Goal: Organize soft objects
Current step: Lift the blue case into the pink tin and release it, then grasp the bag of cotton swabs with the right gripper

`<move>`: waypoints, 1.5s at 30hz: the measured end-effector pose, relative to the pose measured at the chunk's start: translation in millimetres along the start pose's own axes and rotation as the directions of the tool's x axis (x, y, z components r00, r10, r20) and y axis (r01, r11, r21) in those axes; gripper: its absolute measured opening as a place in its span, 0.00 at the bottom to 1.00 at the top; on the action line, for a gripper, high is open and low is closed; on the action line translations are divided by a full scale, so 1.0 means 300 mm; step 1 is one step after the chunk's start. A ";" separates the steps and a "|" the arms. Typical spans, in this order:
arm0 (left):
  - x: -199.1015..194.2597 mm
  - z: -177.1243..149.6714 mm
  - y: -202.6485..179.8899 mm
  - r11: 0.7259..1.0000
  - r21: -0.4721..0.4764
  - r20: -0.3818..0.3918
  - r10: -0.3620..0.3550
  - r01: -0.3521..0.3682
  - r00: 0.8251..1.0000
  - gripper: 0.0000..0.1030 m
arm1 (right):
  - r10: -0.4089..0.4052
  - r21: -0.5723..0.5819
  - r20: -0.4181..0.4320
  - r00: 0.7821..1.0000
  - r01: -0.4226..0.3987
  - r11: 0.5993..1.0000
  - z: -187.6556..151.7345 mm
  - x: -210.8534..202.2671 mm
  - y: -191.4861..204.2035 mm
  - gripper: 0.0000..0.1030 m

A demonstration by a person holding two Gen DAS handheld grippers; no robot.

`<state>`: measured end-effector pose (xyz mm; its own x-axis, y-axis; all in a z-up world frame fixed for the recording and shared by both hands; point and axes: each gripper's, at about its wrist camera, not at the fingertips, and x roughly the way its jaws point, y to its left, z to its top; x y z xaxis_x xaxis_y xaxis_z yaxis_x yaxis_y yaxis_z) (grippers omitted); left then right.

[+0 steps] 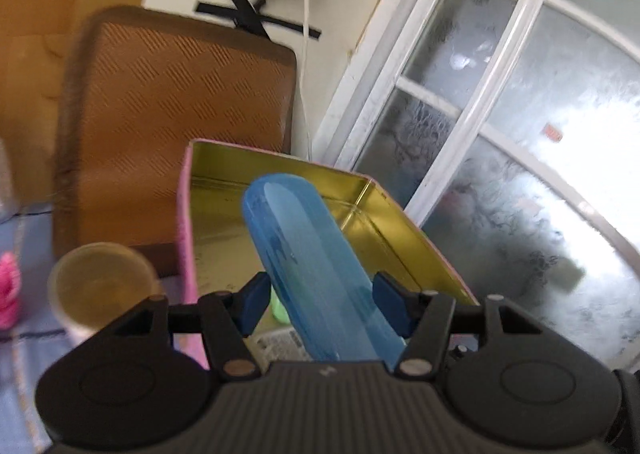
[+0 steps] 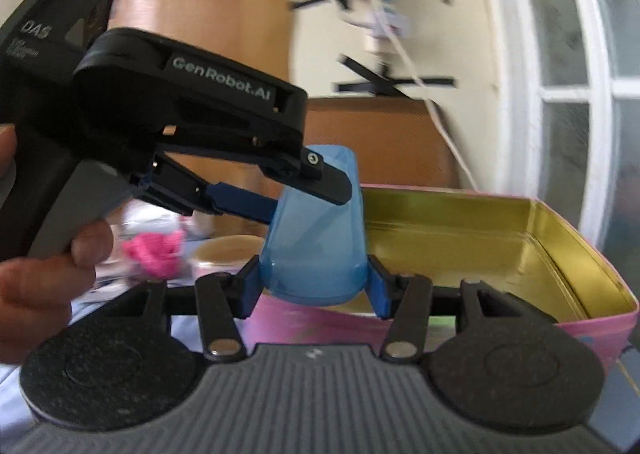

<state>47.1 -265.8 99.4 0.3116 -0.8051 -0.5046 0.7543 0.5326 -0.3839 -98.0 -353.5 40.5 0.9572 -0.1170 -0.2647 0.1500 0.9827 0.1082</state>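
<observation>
Left wrist view: nearest the lens, the left gripper (image 1: 320,300) is seen clamped on the near end of a blue case (image 1: 308,254), its pads pressed to both sides. The case is tilted up and away, its rounded far end held over the open tin (image 1: 408,230), whose gold floor appears bare. The step in hand is judged to be the carrying of the case to the tin. A cup (image 1: 100,286) stands just beside the tin's pink wall on the left, with a pink soft thing (image 1: 10,290) at the frame's edge; a brown cushion (image 1: 176,126) leans behind and a window (image 1: 520,134) closes the right side.

Right wrist view: nearest the lens, the right gripper (image 2: 314,286) is clamped on the case's other end (image 2: 316,238), while the left gripper (image 2: 320,182) is seen reaching in from the left, held in a hand (image 2: 44,274). The case is thus carried by both grippers above the tin's near rim (image 2: 320,318). Next, the case would need to be levelled, lowered inside the walls and released. Open room is judged ample inside the tin; the near rim and the cup (image 2: 228,250) beyond it on the left are the edges to be cleared.
</observation>
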 end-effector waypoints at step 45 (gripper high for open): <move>-0.793 -0.570 0.734 0.831 -0.486 0.246 0.427 -0.271 0.870 0.62 | 0.347 -0.046 -0.321 0.881 -0.381 0.923 0.056 0.536 0.786 0.73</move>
<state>40.2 87.6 2.7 0.7358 -0.5369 -0.4126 0.2616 0.7874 -0.5581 95.5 -143.2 39.6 0.8158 0.2844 -0.5035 -0.2377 0.9587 0.1564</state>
